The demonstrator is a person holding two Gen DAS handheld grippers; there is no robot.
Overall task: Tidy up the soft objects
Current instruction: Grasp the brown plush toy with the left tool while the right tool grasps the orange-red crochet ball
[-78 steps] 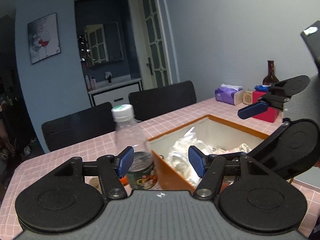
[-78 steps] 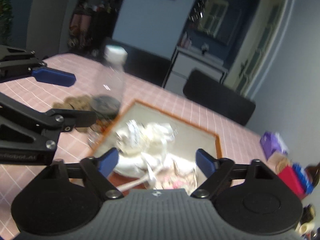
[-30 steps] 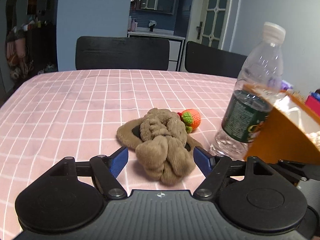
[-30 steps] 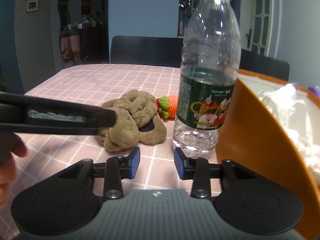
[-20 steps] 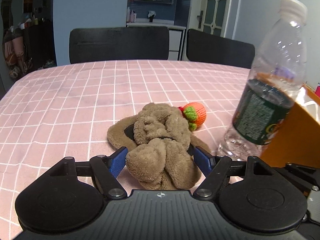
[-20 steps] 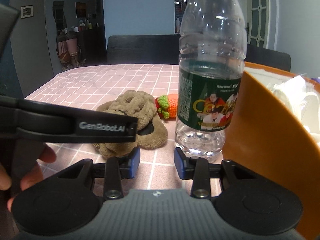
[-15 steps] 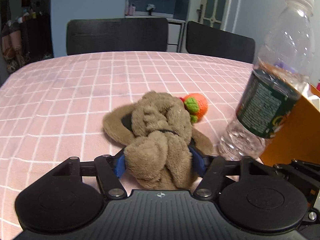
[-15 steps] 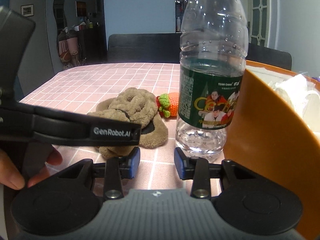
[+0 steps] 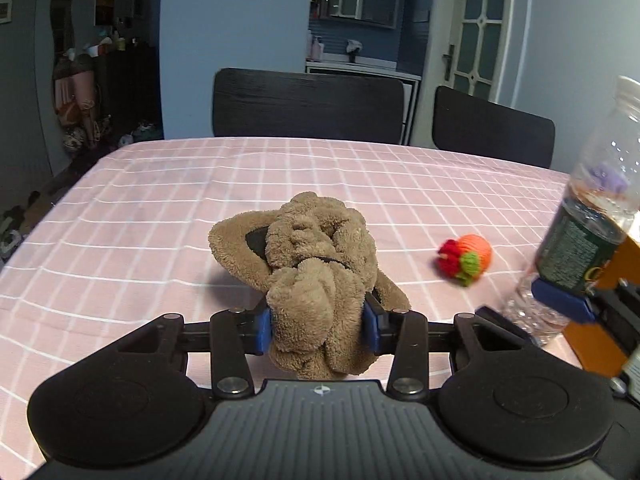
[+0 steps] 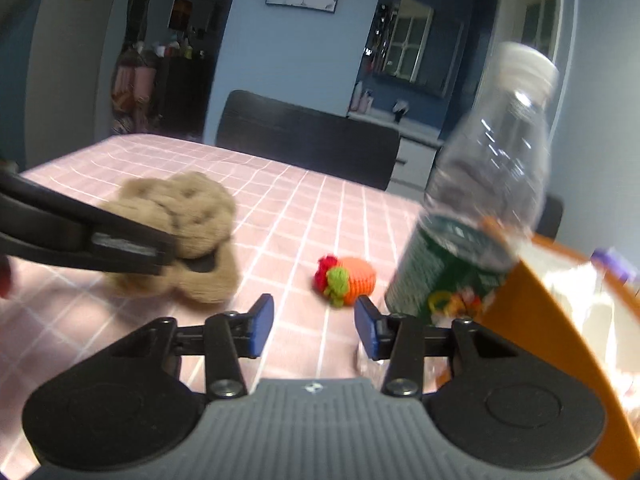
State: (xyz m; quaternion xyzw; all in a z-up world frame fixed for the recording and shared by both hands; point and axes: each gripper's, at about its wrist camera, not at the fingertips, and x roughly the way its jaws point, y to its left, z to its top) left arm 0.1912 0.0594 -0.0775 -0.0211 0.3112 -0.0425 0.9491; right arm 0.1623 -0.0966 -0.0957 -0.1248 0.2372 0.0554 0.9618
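Plush fabric, a crumpled brown soft toy [image 9: 320, 276], is pinched between the two blue pads of the left gripper [image 9: 318, 326]. The jaws are clenched on the near end of the toy, and the fleece bulges above and below the pads. The rest of the toy spreads away from the gripper over the desk [image 9: 160, 208], which is covered with a pink cloth marked in white squares. Whether the toy is lifted or resting on the cloth cannot be told.

To the right of the toy, apart from it, a small knitted ball [image 9: 466, 258] in orange, red and green lies on the cloth. Further right, a clear plastic water bottle [image 9: 588, 220] with a dark green label and a white cap stands beside an orange box [image 9: 600, 344] at the right edge.

In the right wrist view, the right gripper [image 10: 314, 326] is released, its blue pads spread with nothing between them. It points toward the knitted ball [image 10: 348, 280], which lies just beyond the pads. The bottle [image 10: 476, 216] appears tilted and blurred at the right, next to the orange box [image 10: 548, 320], which holds pale crumpled material. The brown toy [image 10: 184, 224] sits to the left, partly hidden by the dark arm of the left gripper [image 10: 132, 250].

Two black chairs [image 9: 308, 104] stand at the far side of the desk.
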